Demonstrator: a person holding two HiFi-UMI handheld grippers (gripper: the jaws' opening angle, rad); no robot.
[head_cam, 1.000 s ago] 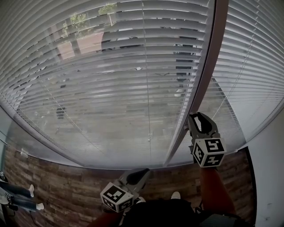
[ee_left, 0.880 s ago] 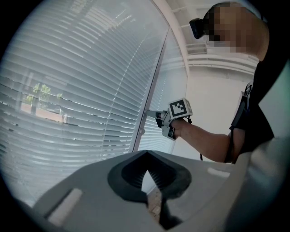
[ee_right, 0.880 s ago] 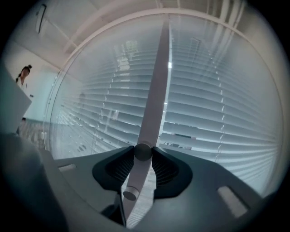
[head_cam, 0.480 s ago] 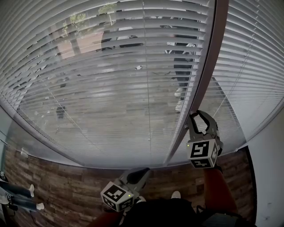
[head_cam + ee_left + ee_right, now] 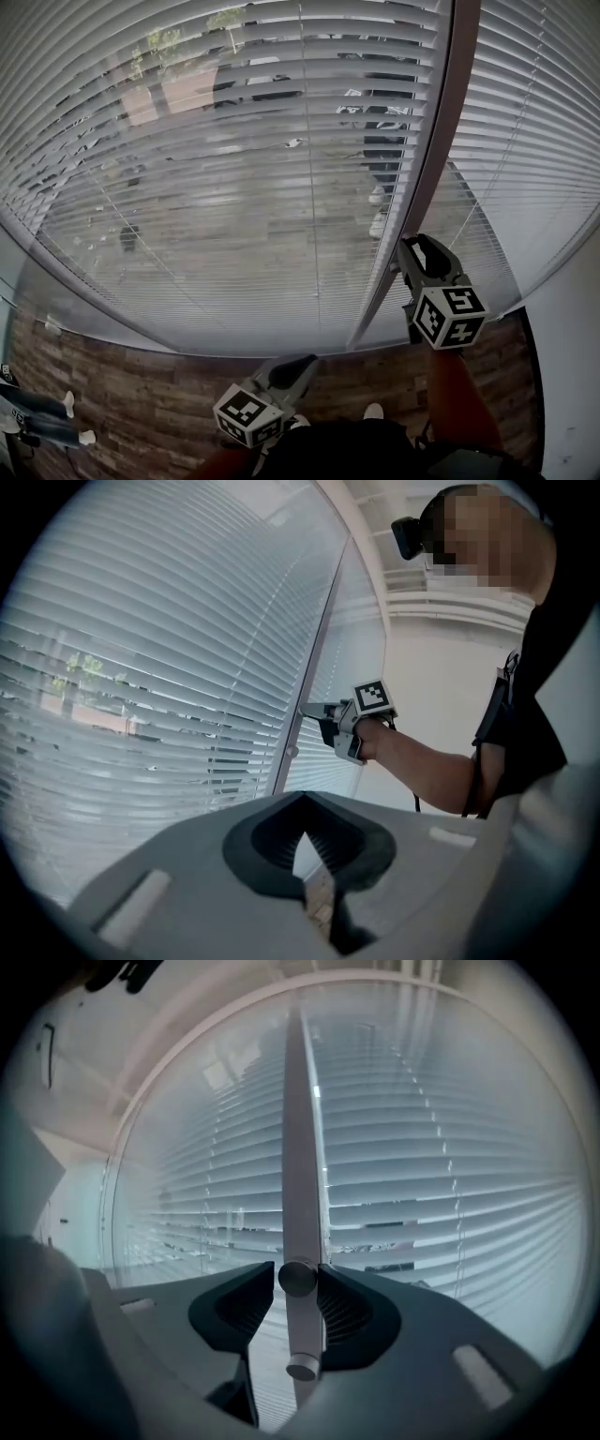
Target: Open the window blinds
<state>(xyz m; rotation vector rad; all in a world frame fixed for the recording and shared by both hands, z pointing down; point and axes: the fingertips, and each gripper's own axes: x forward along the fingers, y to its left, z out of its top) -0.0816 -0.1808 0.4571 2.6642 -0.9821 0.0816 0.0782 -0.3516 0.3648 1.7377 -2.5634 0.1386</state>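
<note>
My right fingers (image 5: 352, 1312) sit on either side of the tilt wand (image 5: 302, 1330), both tips against its round collar. They have just been opening a little, so I judge the hold to be light. The wand hangs in front of the brown window post (image 5: 439, 141), at the right edge of the big blind (image 5: 234, 187), whose slats are partly turned and show the street. It looks like a slim, stiff, smooth rod, light and free to swing, and likely to slip in the pads when twisted. I would pinch its lower end squarely and roll it, never pull. The thin slats would probably bend easily, so I keep off them. My left fingers (image 5: 267, 841) are together on nothing, held low and well apart from the blind.
</note>
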